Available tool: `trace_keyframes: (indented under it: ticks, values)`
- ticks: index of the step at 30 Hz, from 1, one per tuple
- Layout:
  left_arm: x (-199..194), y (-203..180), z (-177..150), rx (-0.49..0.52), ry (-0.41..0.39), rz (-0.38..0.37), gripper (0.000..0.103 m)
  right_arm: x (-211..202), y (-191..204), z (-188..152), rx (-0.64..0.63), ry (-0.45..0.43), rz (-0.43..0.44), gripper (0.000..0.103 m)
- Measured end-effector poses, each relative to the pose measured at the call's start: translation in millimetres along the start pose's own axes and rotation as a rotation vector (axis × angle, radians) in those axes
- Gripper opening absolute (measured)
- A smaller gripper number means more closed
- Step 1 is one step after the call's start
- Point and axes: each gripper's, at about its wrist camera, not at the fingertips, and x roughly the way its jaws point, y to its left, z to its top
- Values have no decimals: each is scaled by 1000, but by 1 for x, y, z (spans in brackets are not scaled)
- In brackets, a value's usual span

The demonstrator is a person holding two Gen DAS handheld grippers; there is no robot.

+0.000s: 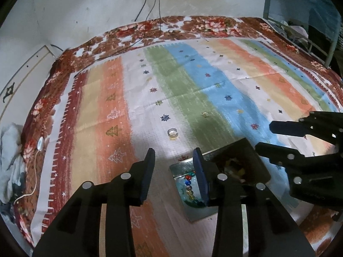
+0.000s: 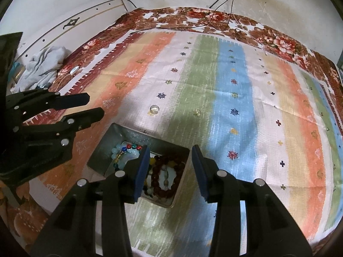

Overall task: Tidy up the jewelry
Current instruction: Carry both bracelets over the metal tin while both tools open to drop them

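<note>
A metal box lies on the striped cloth, holding a dark red bead bracelet and a multicoloured bead string. In the left wrist view the box sits low right with coloured beads reflected on its side. A silver ring lies on the cloth beyond the box; it also shows in the right wrist view. A small gold ring lies further right and shows in the right wrist view too. My left gripper is open, left of the box. My right gripper is open, above the box.
The striped cloth covers a floral blanket on a bed. A grey crumpled cloth and a white puck with a cable lie at the left edge. Black cables hang down the wall.
</note>
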Motion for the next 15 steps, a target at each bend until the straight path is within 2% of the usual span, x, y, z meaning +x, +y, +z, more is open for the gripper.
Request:
trace_keyframes:
  ticks: [5, 9, 15]
  values:
    - [22, 10, 11, -16, 57, -30, 37, 14, -4, 13, -2, 20, -8, 42]
    - [29, 7, 16, 9, 66, -5, 37, 25, -8, 22, -9, 31, -29, 42]
    - [41, 2, 22, 38, 87, -8, 40, 45, -19, 31, 2, 59, -40, 42]
